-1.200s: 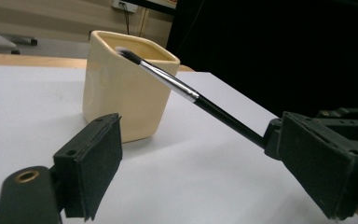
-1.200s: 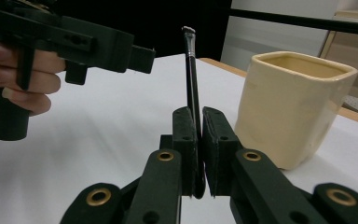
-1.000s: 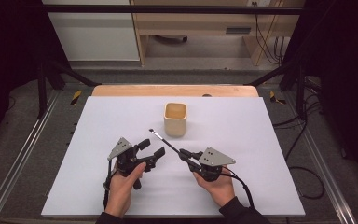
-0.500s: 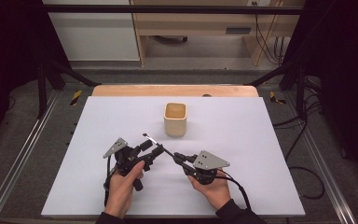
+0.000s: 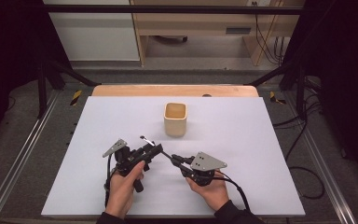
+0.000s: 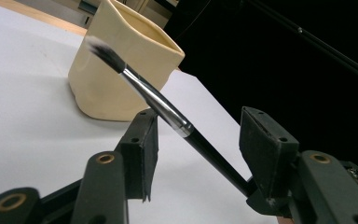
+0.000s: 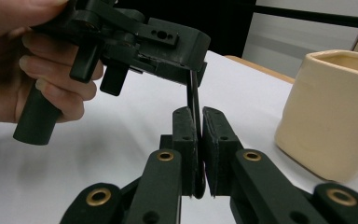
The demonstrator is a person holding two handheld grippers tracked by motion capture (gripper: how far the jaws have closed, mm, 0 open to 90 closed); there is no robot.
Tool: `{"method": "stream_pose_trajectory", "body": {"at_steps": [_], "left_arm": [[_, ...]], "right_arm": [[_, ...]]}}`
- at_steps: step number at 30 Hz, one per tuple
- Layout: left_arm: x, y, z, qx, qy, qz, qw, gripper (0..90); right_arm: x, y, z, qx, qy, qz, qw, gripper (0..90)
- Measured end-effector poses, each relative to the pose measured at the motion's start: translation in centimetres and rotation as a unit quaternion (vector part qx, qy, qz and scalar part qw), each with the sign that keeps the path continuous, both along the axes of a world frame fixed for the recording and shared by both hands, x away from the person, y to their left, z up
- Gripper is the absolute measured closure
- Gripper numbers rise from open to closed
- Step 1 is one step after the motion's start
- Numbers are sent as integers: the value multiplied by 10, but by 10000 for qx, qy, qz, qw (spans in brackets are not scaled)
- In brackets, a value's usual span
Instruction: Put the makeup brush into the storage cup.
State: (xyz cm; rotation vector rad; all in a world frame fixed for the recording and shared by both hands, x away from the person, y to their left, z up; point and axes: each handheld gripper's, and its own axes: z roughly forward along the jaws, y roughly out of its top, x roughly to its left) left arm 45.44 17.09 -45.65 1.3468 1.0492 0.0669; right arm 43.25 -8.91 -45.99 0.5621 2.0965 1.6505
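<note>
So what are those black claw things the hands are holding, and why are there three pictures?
Those are grippers: hand-held tongs with two black jaws. A person holds one in each hand at a white table. The big picture comes from a camera up high, looking down. The other two come from small cameras riding on each gripper, looking along its jaws.

On the table stands a cream cup. The right gripper is pinching the black handle of a paintbrush, lifted off the table, with the bristles pointing toward the cup. The left gripper has its jaws on either side of the brush. They have just been closing, but the pads are not pressing on it yet. It looks as if the brush is being passed from one gripper to the other.
</note>
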Motion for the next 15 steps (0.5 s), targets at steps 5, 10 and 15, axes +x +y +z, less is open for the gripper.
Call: {"method": "stream_pose_trajectory", "body": {"at_steps": [5, 10, 15], "left_arm": [[0, 1, -2, -97, 74, -31, 9999, 504], [0, 0, -3, -112, 113, -58, 9999, 528], [0, 0, -4, -120, 121, -50, 9998, 573]], "right_arm": [[1, 1, -1, 50, 71, 3, 10000, 842], [1, 1, -3, 21, 101, -23, 9999, 841], [2, 1, -4, 34, 154, -60, 9999, 841]]}}
